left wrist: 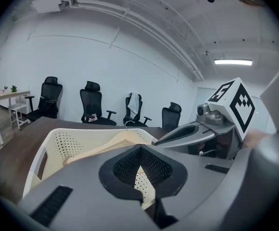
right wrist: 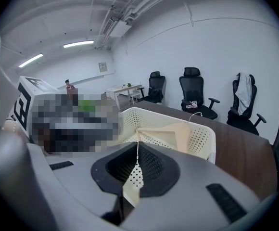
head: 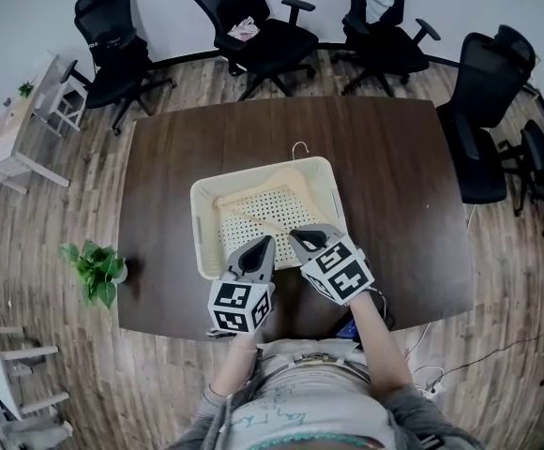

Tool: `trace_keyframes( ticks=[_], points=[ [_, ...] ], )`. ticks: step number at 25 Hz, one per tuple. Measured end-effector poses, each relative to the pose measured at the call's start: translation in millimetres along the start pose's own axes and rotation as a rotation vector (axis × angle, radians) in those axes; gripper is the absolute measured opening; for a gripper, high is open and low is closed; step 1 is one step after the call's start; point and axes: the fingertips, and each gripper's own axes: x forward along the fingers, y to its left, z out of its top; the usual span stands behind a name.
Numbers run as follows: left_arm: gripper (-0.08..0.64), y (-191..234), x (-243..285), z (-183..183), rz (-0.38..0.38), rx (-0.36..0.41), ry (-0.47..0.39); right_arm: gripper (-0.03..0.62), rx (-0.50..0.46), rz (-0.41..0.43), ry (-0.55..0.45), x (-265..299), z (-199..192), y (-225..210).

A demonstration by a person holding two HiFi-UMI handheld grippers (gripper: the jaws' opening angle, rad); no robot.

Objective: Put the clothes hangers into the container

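Both my claws hover at the near rim of the cream perforated basket (head: 200, 216), which stands in the middle of the dark desk (head: 394, 176). My left claw (left wrist: 139, 148) is closed with nothing in it; only the basket's dotted wall shows through the gap behind the pads. My right claw (right wrist: 138, 146) is closed and empty too. The wooden clothes hanger (head: 253, 219) lies inside the basket. Its wire hook (head: 298, 148) pokes over the basket's far rim, and its long axis slants across the basket floor from the left wall toward the near rim. The near end lies just beyond my right claw's tips, so that claw is the nearer one and the left sits a little off to the side. I judge this hanger already placed, and I see no other hanger on the desk around the basket. The only markings are the black-and-white square patterns on my claws' cubes (head: 239, 307); no brand or label shows, and the print on my shirt is too blurred to read.
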Motion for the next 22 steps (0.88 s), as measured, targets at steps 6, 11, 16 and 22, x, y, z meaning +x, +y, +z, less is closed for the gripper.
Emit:
trace_keyframes(
  ticks=[6, 11, 16, 22],
  points=[
    [0.011, -4, -4, 12, -0.009, 0.010, -0.022, 0.021, 0.026, 0.035, -0.056, -9, 12, 6],
    [0.011, -10, -7, 17, -0.018, 0.014, -0.040, 0.021, 0.054, 0.056, -0.100, -15, 17, 11],
    [0.011, -16, -12, 29, -0.024, 0.017, -0.073, 0.021, 0.078, 0.071, -0.169, -23, 30, 16],
    [0.011, -19, -20, 56, -0.018, 0.028, -0.146, 0.021, 0.057, 0.027, -0.278, -39, 55, 13]
  ],
)
